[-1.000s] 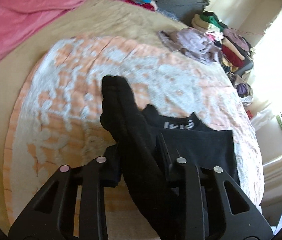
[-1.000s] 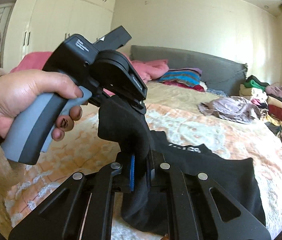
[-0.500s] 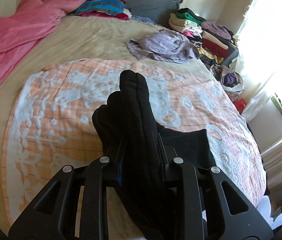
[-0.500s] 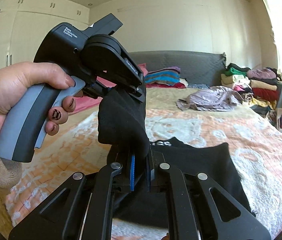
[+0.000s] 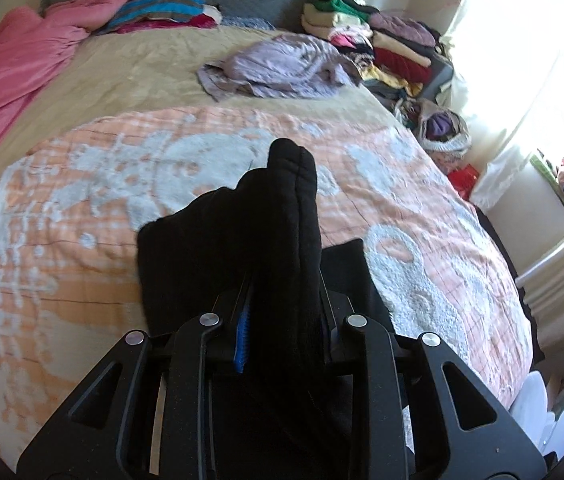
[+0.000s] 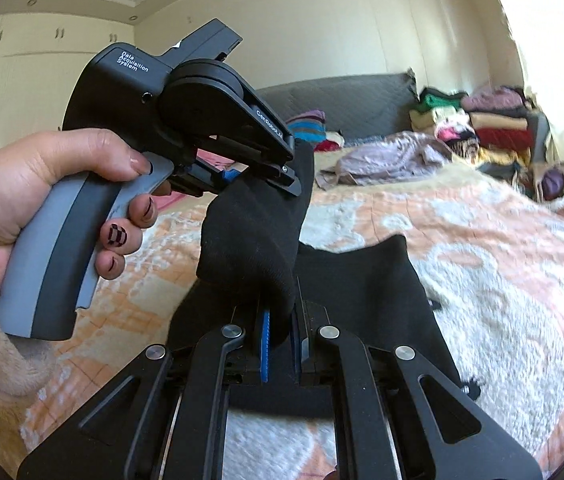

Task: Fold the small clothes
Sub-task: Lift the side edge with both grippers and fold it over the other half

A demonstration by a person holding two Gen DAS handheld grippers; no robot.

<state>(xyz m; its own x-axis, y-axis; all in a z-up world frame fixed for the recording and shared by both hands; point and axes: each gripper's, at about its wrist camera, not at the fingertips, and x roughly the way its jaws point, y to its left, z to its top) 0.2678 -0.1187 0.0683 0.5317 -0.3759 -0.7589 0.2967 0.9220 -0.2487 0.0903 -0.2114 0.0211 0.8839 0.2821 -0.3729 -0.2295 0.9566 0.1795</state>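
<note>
A small black garment (image 5: 273, 220) is bunched into a thick fold that rises between both grippers, while its lower part (image 6: 366, 280) lies flat on the orange-and-white bedspread (image 5: 81, 240). My left gripper (image 5: 286, 320) is shut on the fold, blue pad against the cloth. From the right wrist view, a hand (image 6: 21, 200) holds that left gripper (image 6: 290, 176), which pinches the fold's upper end. My right gripper (image 6: 279, 336) is shut on the fold's lower end.
A crumpled lilac garment (image 5: 282, 68) lies farther up the bed. Stacks of folded clothes (image 5: 382, 40) and a basket (image 5: 442, 128) stand at the right side. A pink blanket (image 5: 21, 64) and striped folded items (image 5: 161, 8) lie near the grey headboard (image 6: 362, 96).
Both grippers have carried the black fold sideways across the bed and rolled. The printed band of the garment has gone out of sight under the fold. Both grips are unchanged.
</note>
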